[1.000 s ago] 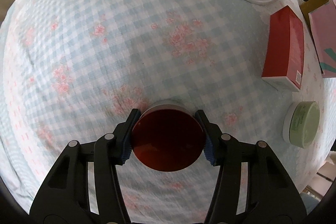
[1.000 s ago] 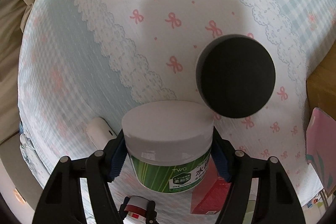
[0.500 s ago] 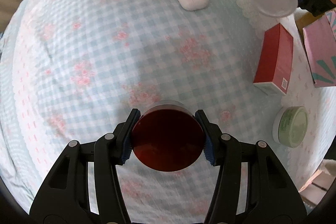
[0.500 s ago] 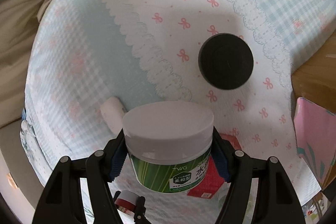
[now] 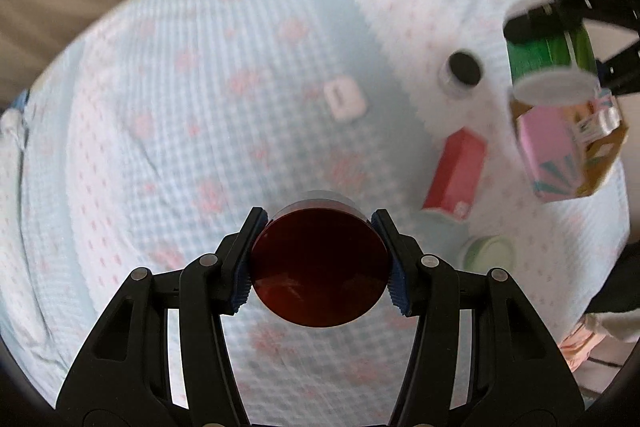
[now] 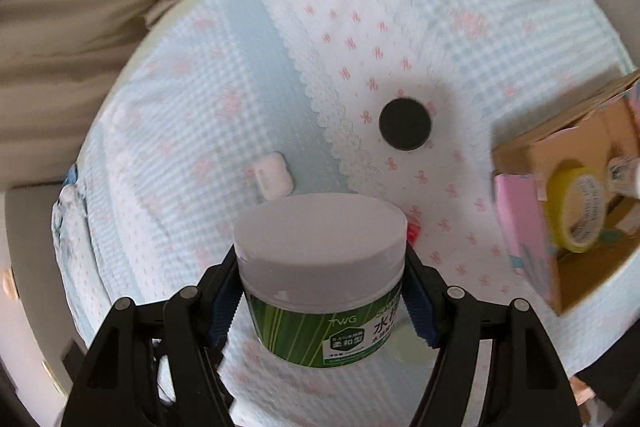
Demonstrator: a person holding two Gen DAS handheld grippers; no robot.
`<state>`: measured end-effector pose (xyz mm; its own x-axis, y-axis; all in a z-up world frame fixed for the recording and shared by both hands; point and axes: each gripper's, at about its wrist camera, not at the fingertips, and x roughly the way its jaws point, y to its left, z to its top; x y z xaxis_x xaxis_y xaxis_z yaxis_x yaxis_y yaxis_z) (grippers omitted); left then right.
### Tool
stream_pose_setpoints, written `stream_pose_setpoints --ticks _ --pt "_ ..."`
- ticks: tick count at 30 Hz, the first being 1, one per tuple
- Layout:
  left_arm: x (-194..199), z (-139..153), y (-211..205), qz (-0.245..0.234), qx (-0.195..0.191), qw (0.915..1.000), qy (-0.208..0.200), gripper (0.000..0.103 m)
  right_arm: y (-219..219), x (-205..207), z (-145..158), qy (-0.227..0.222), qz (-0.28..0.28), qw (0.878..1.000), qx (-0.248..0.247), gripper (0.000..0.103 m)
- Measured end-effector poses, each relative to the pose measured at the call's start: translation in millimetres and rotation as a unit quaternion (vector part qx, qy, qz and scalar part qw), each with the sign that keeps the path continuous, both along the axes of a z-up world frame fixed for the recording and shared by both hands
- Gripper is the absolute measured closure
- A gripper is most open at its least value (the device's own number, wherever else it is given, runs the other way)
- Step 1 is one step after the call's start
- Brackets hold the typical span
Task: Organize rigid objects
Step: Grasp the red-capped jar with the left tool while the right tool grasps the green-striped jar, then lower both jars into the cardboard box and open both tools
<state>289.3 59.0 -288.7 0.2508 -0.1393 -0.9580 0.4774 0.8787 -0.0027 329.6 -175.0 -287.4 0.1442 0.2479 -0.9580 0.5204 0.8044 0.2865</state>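
Observation:
My left gripper (image 5: 318, 259) is shut on a dark red round jar (image 5: 320, 267), held high above the bed. My right gripper (image 6: 320, 279) is shut on a green jar with a white lid (image 6: 320, 267); that jar (image 5: 552, 71) also shows at the upper right of the left wrist view, hanging over a cardboard box (image 5: 600, 163). On the bedspread lie a black-lidded jar (image 6: 406, 124), a white earbud case (image 6: 274, 174), a red box (image 5: 456, 171) and a pale green tin (image 5: 490, 253).
The cardboard box (image 6: 580, 267) at the right holds a pink box (image 6: 520, 227), a roll of yellow tape (image 6: 576, 215) and a small bottle (image 6: 622, 171). Beige bedding (image 6: 80, 7) lies beyond the patterned bedspread (image 5: 160, 147).
Both grippers have risen with their jars, so the bed and its objects look smaller. The box of items has come into the right wrist view.

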Motion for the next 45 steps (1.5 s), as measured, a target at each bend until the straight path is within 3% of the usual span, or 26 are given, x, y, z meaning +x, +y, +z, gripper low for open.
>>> stream_pose_setpoints --ticks 8,13,18,23,29,35,45 --pt "-13.4 74.3 -46.0 -0.023 -0.027 0.9988 -0.034 0.053 -37.5 -44.7 76.7 -0.041 0.048 0.997 -0.035 0.036" --pt "-30.1 105.8 -85.9 -0.029 -0.046 0.9977 -0.041 0.053 -79.0 -75.6 112.7 -0.055 0.062 0.996 -0.045 0.036" --pt "-46.8 133.4 -139.8 -0.016 -0.066 0.9965 -0.05 0.053 -133.5 -103.5 136.4 -0.06 0.08 0.993 -0.058 0.036" --pt "-59.5 141.7 -195.8 0.022 -0.081 0.9954 -0.047 0.053 -192.1 -124.8 143.9 -0.054 0.104 0.99 -0.075 0.036" --pt "-71.6 124.2 -266.1 0.046 -0.085 0.995 -0.025 0.053 -270.2 -141.9 124.7 -0.037 0.111 0.991 -0.067 0.036" --pt "-77.2 86.8 -325.6 0.052 -0.077 0.9956 0.008 0.053 -330.1 -148.8 93.0 -0.019 0.104 0.993 -0.053 0.036" --pt "-61.7 6.7 -404.4 0.036 -0.043 0.9963 0.065 0.053 -376.5 -131.4 15.6 0.012 0.107 0.994 -0.014 0.036"
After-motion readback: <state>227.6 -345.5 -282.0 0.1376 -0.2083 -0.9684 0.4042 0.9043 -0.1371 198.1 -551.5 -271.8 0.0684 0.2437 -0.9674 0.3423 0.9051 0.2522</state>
